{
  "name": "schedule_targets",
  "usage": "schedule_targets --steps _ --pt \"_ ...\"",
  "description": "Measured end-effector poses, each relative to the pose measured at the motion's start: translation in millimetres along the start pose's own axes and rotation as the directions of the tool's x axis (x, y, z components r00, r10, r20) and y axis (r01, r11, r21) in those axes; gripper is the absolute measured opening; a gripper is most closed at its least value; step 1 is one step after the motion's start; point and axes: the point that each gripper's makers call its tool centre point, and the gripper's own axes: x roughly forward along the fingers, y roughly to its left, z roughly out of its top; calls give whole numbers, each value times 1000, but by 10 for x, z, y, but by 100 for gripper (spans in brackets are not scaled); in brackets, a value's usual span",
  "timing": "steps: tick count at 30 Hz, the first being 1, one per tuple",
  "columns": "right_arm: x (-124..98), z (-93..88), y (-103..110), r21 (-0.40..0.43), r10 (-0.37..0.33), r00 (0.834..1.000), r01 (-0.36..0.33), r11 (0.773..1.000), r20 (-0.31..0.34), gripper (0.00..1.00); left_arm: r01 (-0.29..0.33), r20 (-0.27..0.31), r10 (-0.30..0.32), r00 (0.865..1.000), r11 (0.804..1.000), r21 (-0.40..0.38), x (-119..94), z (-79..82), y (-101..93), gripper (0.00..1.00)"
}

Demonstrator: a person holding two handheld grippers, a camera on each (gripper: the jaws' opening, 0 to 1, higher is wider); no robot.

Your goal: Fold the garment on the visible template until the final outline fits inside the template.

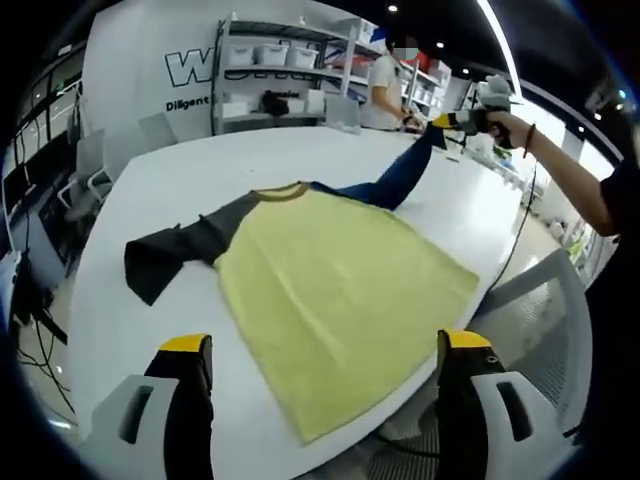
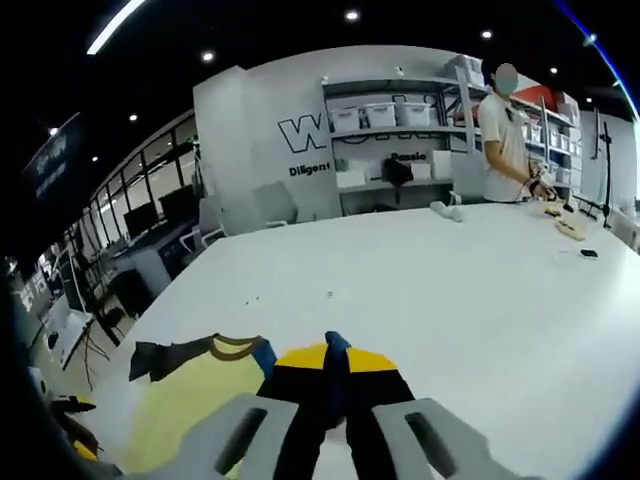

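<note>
A yellow-green shirt (image 1: 340, 290) lies flat on the white table (image 1: 190, 180), its hem toward me. Its dark grey sleeve (image 1: 170, 255) stretches out to the left. The blue sleeve (image 1: 400, 178) is pulled up and away to the far right, where my right gripper (image 1: 455, 122) holds its end in a person's hand. In the right gripper view the right gripper (image 2: 335, 365) is shut on the blue sleeve (image 2: 337, 345), with the shirt (image 2: 190, 410) hanging below left. My left gripper (image 1: 325, 345) hovers over the hem, its jaws wide apart with nothing between them.
A grey mesh chair (image 1: 545, 320) stands by the near right table edge. Shelves with bins (image 1: 290, 70) line the back wall, and a person (image 2: 505, 130) works at the far end. Small items (image 2: 565, 225) lie on the far right of the table.
</note>
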Motion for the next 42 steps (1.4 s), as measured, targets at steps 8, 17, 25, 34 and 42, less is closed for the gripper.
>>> schedule_targets --steps 8,17,25,34,42 --pt "127 -178 -332 112 -57 996 65 992 -70 0 -3 -7 3 1000 1000 -6 35 -31 5 90" --pt "150 20 -399 162 -26 1000 28 986 -13 0 -5 -8 5 1000 1000 -1 66 -2 18 91" --pt "-25 111 -213 198 -6 999 -5 980 52 0 -2 -8 3 1000 1000 10 64 18 -7 91" --pt "-256 444 155 147 11 997 -22 989 77 0 9 -2 -9 1000 1000 18 45 7 -64 91" --pt "-170 518 29 141 -20 999 15 990 32 0 23 12 -23 1000 999 28 18 21 -118 91"
